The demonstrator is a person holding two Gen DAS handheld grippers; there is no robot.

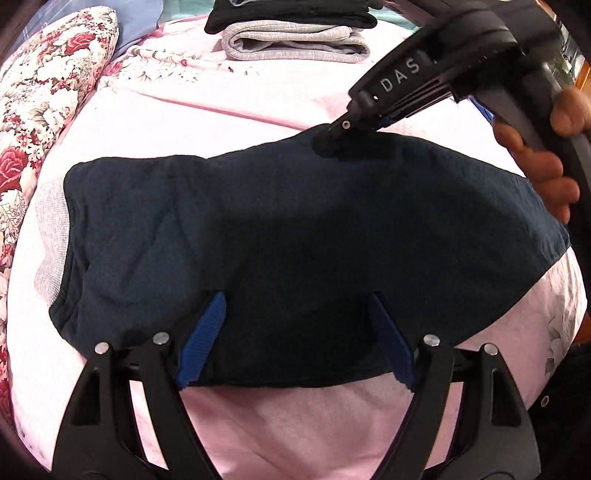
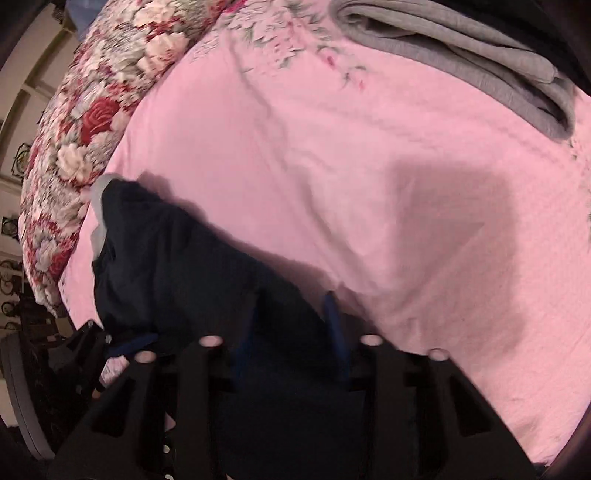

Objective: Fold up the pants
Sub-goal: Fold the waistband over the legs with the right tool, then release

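Note:
Dark navy pants (image 1: 295, 229) with a grey waistband at the left end lie folded into a wide bundle on the pink bedsheet (image 1: 280, 424). My left gripper (image 1: 297, 306) is open, its blue pads over the near edge of the pants with cloth between them. My right gripper (image 1: 327, 142) comes in from the upper right, its tip pressed on the far edge of the pants. In the right wrist view its fingers (image 2: 291, 317) stand apart over the dark cloth (image 2: 192, 266); the view is blurred.
A floral pillow (image 1: 40, 122) lies along the left side. Folded grey pants (image 1: 295, 42) and a black garment (image 1: 288, 14) are stacked at the back. The grey stack also shows in the right wrist view (image 2: 480, 59).

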